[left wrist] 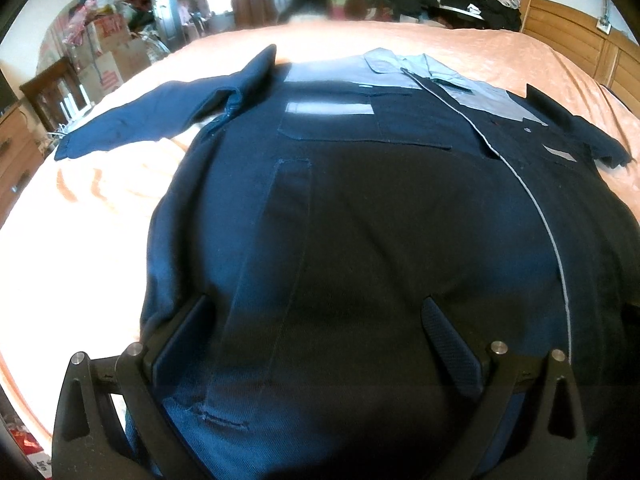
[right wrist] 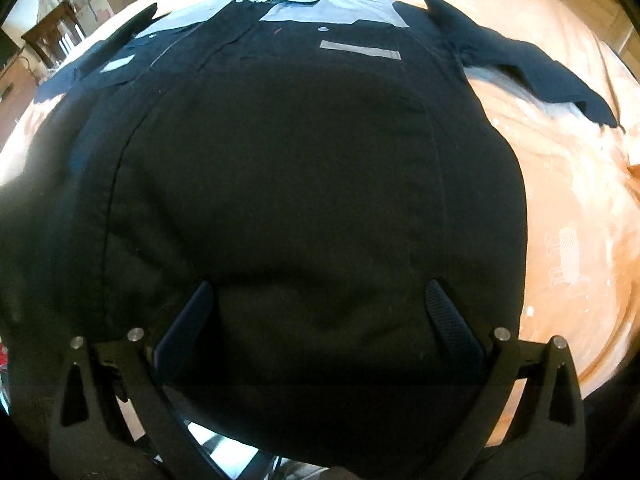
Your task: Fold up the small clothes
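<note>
Both grippers, left gripper (left wrist: 316, 340) & right gripper (right wrist: 320, 320), jaws wide over the hem of the navy cotton work jacket w/ grey yoke (left wrist: 360, 220) on the peach bedspread (left wrist: 100, 200): pinch hem corners evenly before folding up.

No words can be read. The brown cardboard boxes (left wrist: 105, 65) stacked by the wall have red marks, but they are too blurry to read.
</note>
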A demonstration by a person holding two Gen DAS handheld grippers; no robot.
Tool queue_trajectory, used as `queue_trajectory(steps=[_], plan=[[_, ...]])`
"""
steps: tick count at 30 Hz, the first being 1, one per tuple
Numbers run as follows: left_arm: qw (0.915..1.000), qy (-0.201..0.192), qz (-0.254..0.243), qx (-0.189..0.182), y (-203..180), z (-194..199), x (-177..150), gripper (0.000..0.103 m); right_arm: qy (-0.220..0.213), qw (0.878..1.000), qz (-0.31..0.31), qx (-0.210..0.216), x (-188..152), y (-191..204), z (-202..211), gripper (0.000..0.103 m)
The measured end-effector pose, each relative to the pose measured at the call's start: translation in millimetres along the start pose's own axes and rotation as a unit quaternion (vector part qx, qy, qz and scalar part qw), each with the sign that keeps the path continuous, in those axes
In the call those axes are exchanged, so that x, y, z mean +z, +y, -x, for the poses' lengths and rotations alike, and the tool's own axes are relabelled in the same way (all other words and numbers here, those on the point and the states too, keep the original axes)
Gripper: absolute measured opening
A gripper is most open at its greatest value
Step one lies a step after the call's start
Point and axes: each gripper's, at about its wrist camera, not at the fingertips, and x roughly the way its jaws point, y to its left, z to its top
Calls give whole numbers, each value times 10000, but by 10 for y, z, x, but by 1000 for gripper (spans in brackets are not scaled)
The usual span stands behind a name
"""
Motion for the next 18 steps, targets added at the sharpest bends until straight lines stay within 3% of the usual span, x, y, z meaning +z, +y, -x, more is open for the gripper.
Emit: queue_trajectory(steps=[7,13,15,18], plan=[[10000,2,-4,2,2,-4,2,103,-99,9999,45,100,-26,15,-86,103],[10000,17,9,-5,3,12,-4,103,-171,9996,27,223,78,-81,111,102],[10000,15,8,9,-12,16,-10,103,-506,9982,-127,298,175,-259,337,102],[10000,35,9,12,-15,14,-10,103,-1127,9911,-538,453,449,-850,705,103]])
